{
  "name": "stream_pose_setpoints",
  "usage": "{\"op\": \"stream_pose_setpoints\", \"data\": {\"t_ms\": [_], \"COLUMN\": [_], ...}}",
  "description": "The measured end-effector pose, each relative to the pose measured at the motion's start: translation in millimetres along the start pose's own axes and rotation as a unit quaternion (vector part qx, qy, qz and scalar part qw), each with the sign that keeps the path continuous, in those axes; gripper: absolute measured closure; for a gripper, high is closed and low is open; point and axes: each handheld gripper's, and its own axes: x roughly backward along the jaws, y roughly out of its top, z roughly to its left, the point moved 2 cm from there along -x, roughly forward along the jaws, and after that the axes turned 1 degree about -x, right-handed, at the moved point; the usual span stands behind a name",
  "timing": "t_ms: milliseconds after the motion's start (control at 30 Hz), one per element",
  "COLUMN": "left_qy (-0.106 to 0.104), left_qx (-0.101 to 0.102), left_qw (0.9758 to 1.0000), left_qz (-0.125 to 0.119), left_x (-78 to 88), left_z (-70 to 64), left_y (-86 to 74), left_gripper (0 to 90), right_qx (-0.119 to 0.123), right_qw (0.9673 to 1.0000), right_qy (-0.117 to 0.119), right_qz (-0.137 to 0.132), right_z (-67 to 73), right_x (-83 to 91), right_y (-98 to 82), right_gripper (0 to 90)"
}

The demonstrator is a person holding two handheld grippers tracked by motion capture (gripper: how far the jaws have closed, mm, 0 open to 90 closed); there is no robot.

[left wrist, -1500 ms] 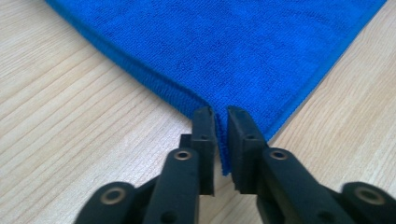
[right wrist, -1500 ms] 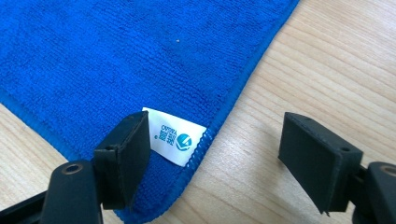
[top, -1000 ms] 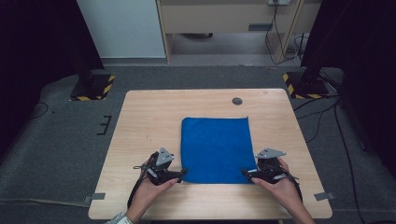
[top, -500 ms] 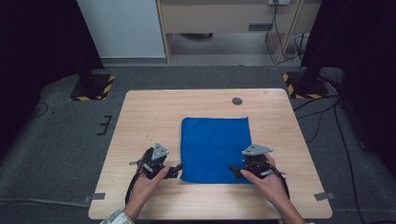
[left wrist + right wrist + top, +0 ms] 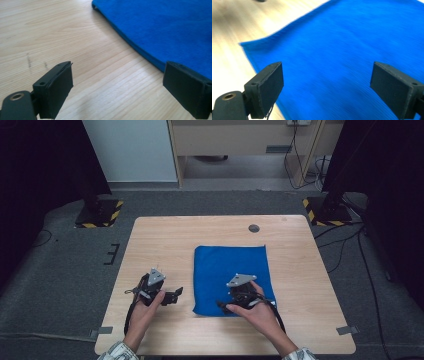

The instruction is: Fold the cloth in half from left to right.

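Observation:
A blue cloth (image 5: 232,270) lies flat on the wooden table (image 5: 165,240), right of its middle. My left gripper (image 5: 175,295) sits low over bare wood just left of the cloth's near left corner, pointing at it. Its jaws have just been opening, and in the left gripper view (image 5: 117,75) they stand wide with only wood between them and the cloth's edge (image 5: 140,47) ahead. My right gripper (image 5: 222,305) hovers over the near edge of the cloth, pointing left. Its jaws (image 5: 325,75) are wide open above the blue cloth (image 5: 342,42), gripping nothing.
A small dark round disc (image 5: 254,228) sits in the tabletop near the far edge. Black stands with yellow-and-black striped bases (image 5: 97,212) (image 5: 327,210) flank the table on the floor. Cables (image 5: 360,250) trail on the carpet at the right.
Both hands have slid left. The left gripper left the cloth's near left corner for bare wood. The right gripper went from the near right corner to over the cloth's near edge.

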Motion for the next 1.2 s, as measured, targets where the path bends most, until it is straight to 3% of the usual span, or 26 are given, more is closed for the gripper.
{"op": "stream_pose_setpoints", "data": {"t_ms": [267,467,633,933,1200], "left_qy": [0.005,0.006,0.009,0.008,0.009], "left_qx": [0.013,-0.001,0.006,-0.001,0.0], "left_qw": [0.9999,1.0,0.9999,1.0,1.0], "left_qz": [0.001,0.003,0.002,0.002,0.0], "left_x": [0.8,0.2,0.8,0.2,0.3], "left_z": [9.5,6.6,8.8,7.0,6.9], "left_y": [-3.0,-1.7,-2.3,-1.8,-1.5], "left_gripper": [8.5,8.5,9.1,9.1,9.1], "right_qx": [0.043,0.061,0.064,0.071,0.064], "right_qw": [0.9985,0.9968,0.9966,0.9964,0.9971], "right_qy": [0.027,0.045,0.047,0.043,0.038], "right_qz": [0.02,0.026,0.021,0.019,0.015], "right_z": [37.8,56.8,65.2,77.9,85.5], "right_x": [-20.3,-30.5,-34.5,-36.9,-50.6], "right_y": [13.9,14.1,10.8,4.4,8.0], "right_gripper": [19.3,21.4,21.2,18.1,30.8]}}
